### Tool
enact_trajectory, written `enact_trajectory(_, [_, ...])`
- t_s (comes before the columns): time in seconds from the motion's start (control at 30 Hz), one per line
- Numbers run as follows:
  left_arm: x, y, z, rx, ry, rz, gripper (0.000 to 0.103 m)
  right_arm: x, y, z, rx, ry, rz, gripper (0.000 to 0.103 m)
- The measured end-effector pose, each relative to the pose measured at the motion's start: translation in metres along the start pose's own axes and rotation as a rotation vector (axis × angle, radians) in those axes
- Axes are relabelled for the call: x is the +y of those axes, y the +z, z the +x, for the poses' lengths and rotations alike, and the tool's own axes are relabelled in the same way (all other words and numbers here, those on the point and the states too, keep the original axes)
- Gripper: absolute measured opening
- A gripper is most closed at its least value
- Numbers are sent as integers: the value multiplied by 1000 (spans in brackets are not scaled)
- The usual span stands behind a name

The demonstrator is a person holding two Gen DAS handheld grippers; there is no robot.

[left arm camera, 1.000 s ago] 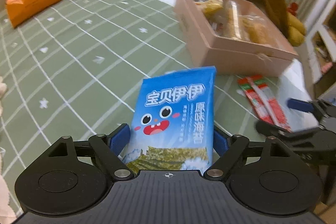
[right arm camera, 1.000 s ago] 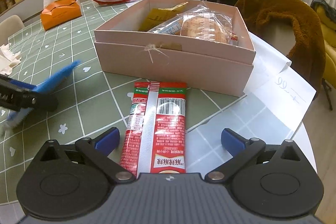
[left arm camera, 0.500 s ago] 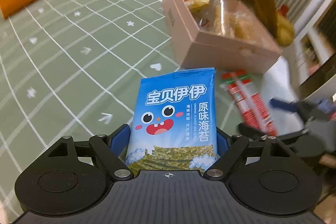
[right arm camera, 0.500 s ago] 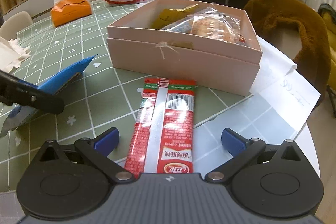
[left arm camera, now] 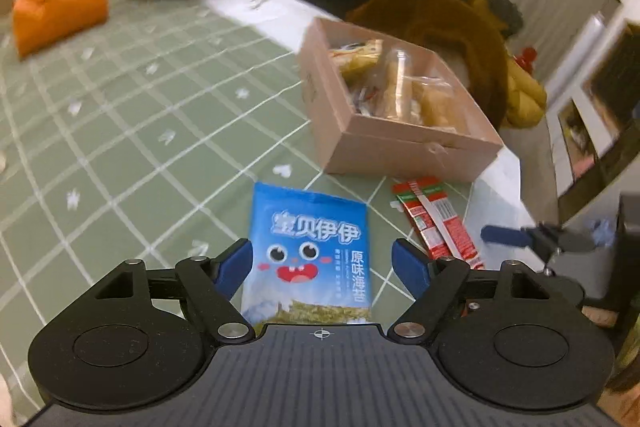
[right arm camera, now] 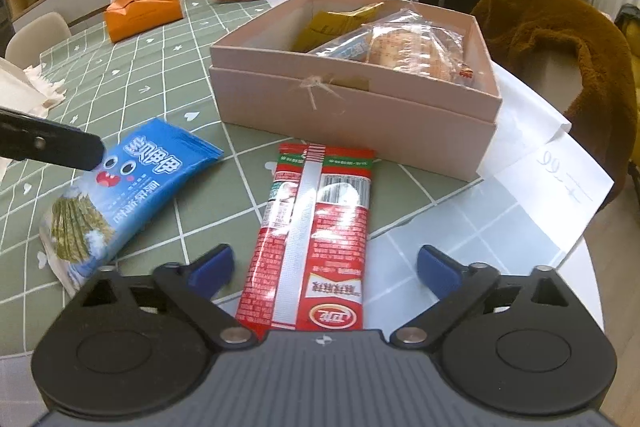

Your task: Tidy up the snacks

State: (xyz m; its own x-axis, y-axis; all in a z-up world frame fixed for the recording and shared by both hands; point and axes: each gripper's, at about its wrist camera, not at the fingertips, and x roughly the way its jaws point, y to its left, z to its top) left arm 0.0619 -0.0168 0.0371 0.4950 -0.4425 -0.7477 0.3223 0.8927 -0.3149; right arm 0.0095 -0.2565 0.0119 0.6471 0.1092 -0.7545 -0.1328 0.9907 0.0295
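We see the left gripper [left arm camera: 322, 261] open, its jaws just closing around the blue seaweed packet [left arm camera: 310, 255] on the surface [left arm camera: 132, 131]. The right gripper [right arm camera: 324, 269], likewise closing, straddles the red snack packet [right arm camera: 316, 239] before the pink box [right arm camera: 360, 107].

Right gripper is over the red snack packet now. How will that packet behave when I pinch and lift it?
The red snack packet looks flat and thin, so probably light. Its glossy film may slip between the pads. It is long, so the free end will likely droop; the right gripper straddles its near end.
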Motion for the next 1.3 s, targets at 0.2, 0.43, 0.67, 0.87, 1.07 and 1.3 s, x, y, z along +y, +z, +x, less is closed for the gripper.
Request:
enact_trajectory(0.2, [0, 7, 3, 11, 35, -76, 81, 2, 5, -16, -42, 38, 4, 95])
enact_trajectory(0.43, [-72, 27, 45, 89, -102, -65, 80, -13, 0, -36, -56, -58, -85, 94])
enact_trajectory(0.67, [-147, 12, 109, 189, 70, 188, 70, -50, -26, -46, -14, -155, 46, 94])
enact_trajectory(0.87, [-173, 2, 119, 164, 143, 332, 71, -55, -49, -55, 8, -203, 67, 94])
enact_trajectory(1.07, [-152, -16, 94, 131, 17, 319, 54, -37, -58, -68, -13, -142, 38, 94])
enact_trajectory(1.3, [-106, -8, 41, 46, -49, 153, 52, -15, -45, -72, -33, -19, 15, 94])
